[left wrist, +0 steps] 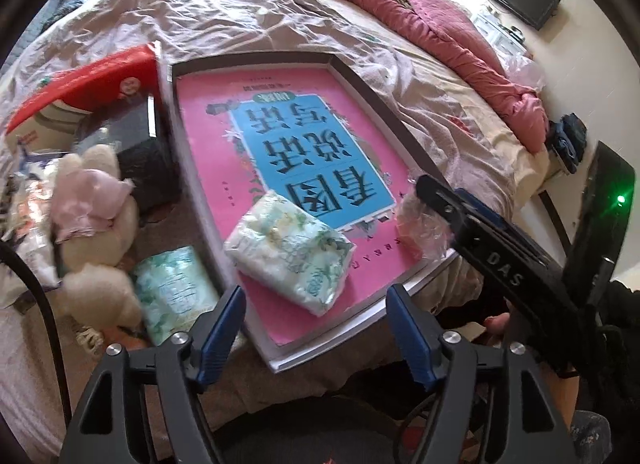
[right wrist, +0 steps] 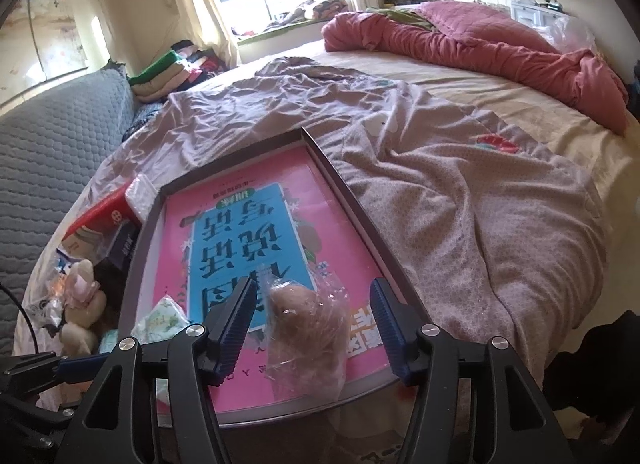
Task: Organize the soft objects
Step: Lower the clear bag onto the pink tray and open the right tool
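Rumpled bed (right wrist: pixel 460 192) holds a floral tissue pack (left wrist: pixel 289 254) and bagged brown plush (right wrist: pixel 308 328); both jaws gape empty.

Pink tray (left wrist: pixel 372 100), floral green-white tissue pack (left wrist: pixel 289 251)

Tissue pack (left wrist: pixel 290 252) and bagged plush (right wrist: pixel 308 328) are crowding tray's (right wrist: pixel 344 180) near edge; far half is lying open to you. Toy pile (left wrist: pixel 96 220) is blocking tray's left side.
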Demonstrator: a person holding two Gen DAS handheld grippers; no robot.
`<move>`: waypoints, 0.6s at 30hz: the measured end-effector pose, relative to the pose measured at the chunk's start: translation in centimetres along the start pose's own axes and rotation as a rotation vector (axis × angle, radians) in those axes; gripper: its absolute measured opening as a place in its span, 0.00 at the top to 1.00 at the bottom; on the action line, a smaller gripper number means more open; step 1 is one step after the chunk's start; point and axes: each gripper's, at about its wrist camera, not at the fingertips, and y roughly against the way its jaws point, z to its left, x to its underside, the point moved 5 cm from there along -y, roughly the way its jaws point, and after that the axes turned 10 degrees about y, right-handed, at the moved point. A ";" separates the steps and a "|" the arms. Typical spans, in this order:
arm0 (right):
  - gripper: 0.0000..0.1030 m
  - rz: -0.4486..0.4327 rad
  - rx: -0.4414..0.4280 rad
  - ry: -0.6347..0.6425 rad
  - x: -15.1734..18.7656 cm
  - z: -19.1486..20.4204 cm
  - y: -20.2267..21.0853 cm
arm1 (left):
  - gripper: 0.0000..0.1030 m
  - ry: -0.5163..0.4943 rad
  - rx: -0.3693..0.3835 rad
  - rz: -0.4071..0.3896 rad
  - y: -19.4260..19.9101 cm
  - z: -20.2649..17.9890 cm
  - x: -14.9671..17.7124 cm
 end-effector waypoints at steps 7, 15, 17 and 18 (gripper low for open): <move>0.31 -0.052 0.011 -0.001 -1.2 0.0 2.2 | 0.27 -0.023 -0.026 -0.053 1.9 0.0 0.2; 0.28 -0.064 0.015 0.052 -2.1 2.0 3.7 | 0.27 -0.027 -0.042 -0.094 3.8 0.6 0.4; 0.28 -0.071 0.011 0.073 -2.4 2.7 4.2 | 0.27 -0.016 -0.044 -0.110 4.4 1.0 0.3; 0.28 -0.073 0.007 0.083 -2.5 3.0 4.4 | 0.26 -0.011 -0.047 -0.124 4.8 1.2 0.2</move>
